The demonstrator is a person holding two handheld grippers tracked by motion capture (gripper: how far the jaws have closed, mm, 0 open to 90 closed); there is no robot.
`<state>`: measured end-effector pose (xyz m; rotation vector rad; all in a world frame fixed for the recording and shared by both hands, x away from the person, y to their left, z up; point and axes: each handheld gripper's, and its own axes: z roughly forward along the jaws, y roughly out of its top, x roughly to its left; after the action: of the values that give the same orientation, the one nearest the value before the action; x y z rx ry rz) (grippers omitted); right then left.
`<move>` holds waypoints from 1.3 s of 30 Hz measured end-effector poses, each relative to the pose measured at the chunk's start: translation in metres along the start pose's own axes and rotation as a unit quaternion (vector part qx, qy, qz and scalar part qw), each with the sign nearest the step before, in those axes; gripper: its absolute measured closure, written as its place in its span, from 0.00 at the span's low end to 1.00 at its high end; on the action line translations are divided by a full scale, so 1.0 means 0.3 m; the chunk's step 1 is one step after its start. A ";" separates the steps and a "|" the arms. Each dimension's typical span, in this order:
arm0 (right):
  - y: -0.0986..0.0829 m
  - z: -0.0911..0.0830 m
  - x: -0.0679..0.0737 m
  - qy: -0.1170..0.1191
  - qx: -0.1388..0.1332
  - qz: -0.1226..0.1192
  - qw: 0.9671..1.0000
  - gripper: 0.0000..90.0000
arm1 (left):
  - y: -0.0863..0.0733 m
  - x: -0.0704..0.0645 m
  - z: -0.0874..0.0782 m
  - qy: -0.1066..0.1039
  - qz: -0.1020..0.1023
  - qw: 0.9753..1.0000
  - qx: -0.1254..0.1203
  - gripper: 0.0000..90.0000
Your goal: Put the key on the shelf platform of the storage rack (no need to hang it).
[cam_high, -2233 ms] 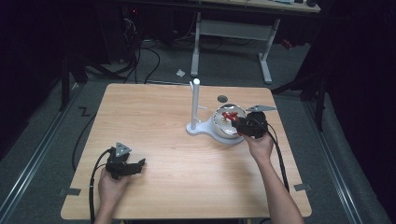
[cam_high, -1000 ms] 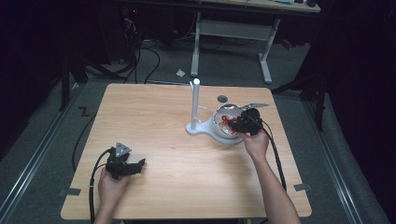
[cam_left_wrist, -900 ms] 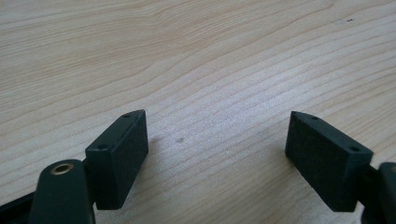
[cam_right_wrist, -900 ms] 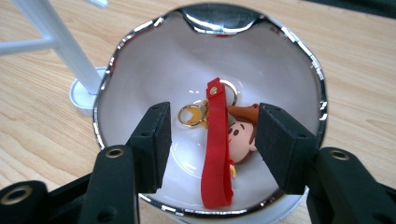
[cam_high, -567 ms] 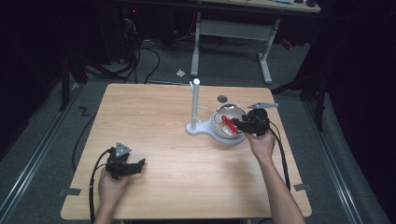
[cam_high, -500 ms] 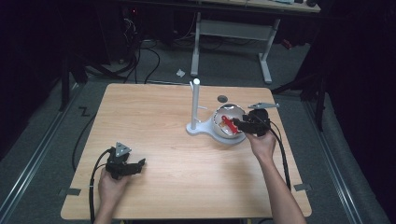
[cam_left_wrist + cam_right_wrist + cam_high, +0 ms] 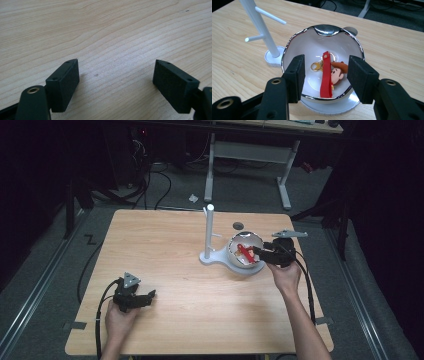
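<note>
A shiny silver bowl (image 7: 234,255) (image 7: 325,29) with a white inside stands right of the table's middle. In it lies a keychain (image 7: 244,251) with a red strap (image 7: 326,75), a gold clasp (image 7: 317,66) and a small figure in a brown hat (image 7: 337,73). My right gripper (image 7: 256,252) (image 7: 325,71) is open at the bowl's near rim, one jaw on each side of the strap, not touching it. My left gripper (image 7: 150,295) (image 7: 116,75) rests open near the front left of the table, over bare wood.
A white stand (image 7: 209,231) (image 7: 265,37) with short side pegs rises just left of the bowl, its base against the bowl. A small dark disc (image 7: 238,225) lies on the wooden table (image 7: 170,245) behind the bowl. A desk frame and cables stand on the floor beyond.
My right gripper has drawn back a little to the right from over the bowl, and the red keychain now shows inside. The left gripper has not moved.
</note>
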<state>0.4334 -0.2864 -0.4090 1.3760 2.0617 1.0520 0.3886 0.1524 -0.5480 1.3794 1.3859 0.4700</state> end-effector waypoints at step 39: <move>-0.145 -0.246 -0.018 0.014 -0.060 0.038 0.997 0.54 | 0.000 0.000 0.000 0.000 0.000 1.000 0.000 0.24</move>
<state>0.3582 -0.3262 -0.3986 1.3966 1.9437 1.2131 0.3887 0.1524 -0.5480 1.3786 1.3862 0.4700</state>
